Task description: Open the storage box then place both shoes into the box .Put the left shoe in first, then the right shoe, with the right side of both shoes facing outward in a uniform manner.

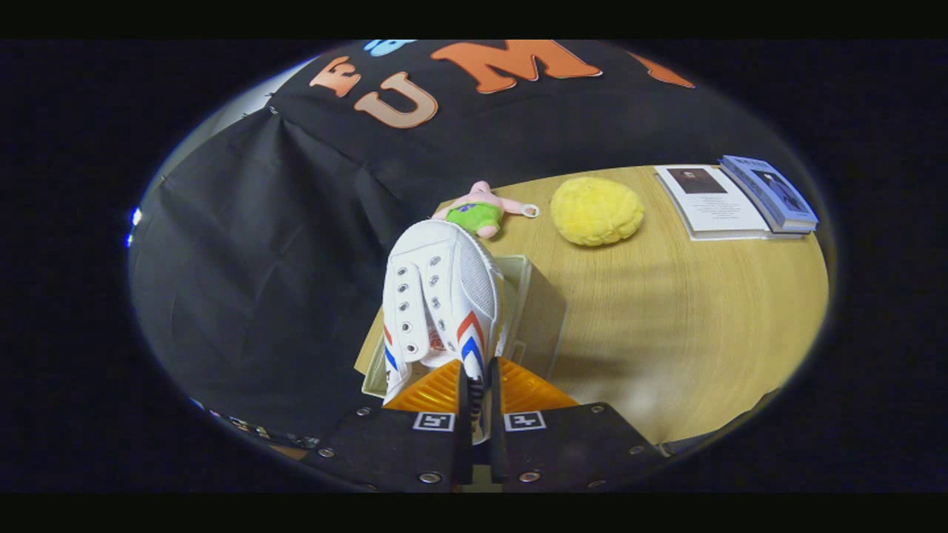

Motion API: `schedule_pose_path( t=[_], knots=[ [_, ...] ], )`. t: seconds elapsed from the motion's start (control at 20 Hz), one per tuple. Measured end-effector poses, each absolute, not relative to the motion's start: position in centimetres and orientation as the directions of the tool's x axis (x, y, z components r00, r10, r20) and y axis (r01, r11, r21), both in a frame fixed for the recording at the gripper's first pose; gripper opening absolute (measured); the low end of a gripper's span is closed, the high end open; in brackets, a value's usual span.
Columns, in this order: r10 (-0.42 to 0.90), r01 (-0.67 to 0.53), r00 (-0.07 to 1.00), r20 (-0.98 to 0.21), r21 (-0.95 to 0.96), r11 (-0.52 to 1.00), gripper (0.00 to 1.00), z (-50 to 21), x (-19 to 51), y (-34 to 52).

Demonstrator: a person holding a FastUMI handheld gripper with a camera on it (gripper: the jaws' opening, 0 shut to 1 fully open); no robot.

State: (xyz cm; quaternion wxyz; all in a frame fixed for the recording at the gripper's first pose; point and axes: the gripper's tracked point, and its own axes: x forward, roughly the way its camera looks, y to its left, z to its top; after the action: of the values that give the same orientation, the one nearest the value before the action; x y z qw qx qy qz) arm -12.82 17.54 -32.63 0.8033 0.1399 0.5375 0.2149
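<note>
Pinching the white shoe (442, 296), jaws nearly closed.

Round wooden table (689, 333), black cloth wall (266, 244) behind

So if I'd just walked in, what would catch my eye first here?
Most likely the white shoe with red and blue stripes, pinched at its heel end by the gripper, held above an open storage box on the wooden table. Beyond the shoe lie a pink plush toy and a fluffy yellow cushion, with books past those.
</note>
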Motion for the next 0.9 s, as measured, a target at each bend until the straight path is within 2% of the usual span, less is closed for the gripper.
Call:
schedule_pose_path(
  t=[0.4,0.7,0.75,0.85,0.9],
  knots=[
    [0.458,-0.273,0.259,-0.85,0.39,0.879,0.1,-35.0,-13.5,21.1],
    [0.435,-0.317,0.248,-0.866,0.351,0.881,0.2,-34.6,-14.1,22.3],
    [0.444,-0.328,0.252,-0.86,0.356,0.875,0.26,-33.9,-14.2,22.4],
    [0.568,-0.319,0.291,-0.77,0.482,0.816,0.33,-30.3,-13.4,24.6],
    [0.612,-0.308,0.322,-0.722,0.532,0.789,0.31,-28.8,-12.5,25.6]
  ],
)
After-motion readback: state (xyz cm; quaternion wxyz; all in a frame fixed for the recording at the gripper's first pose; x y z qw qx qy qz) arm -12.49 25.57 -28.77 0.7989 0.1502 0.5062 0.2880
